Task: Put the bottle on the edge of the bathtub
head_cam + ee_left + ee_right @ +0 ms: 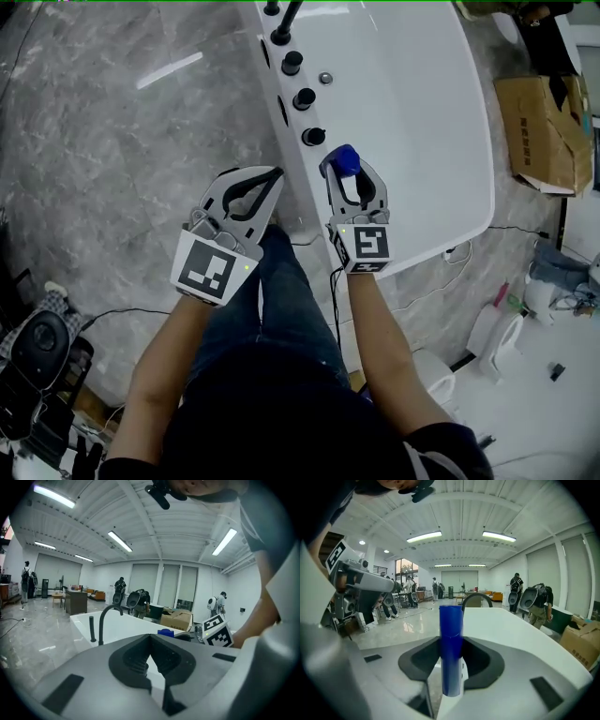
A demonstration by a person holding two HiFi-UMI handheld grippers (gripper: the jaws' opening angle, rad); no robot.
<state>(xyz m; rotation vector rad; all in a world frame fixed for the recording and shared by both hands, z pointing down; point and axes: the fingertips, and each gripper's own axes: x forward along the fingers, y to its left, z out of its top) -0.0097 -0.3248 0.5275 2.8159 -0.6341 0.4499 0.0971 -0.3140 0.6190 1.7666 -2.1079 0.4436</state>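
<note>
A blue bottle [345,161] stands upright between the jaws of my right gripper [350,172], which is shut on it. The gripper holds it over the near left rim of the white bathtub [412,131], close to the nearest black knob [313,136]. In the right gripper view the bottle [451,644] rises between the dark pads, with the tub rim [511,625] beyond it. My left gripper [273,175] hangs left of the tub above the marble floor, shut, with nothing in it. In its own view the left gripper's tips [150,637] meet.
Three black knobs and a black faucet [286,23] line the tub's left rim. A cardboard box [539,131] lies right of the tub, white fixtures [506,328] and cables at the lower right, black equipment [37,347] at the lower left. People stand far off in the hall.
</note>
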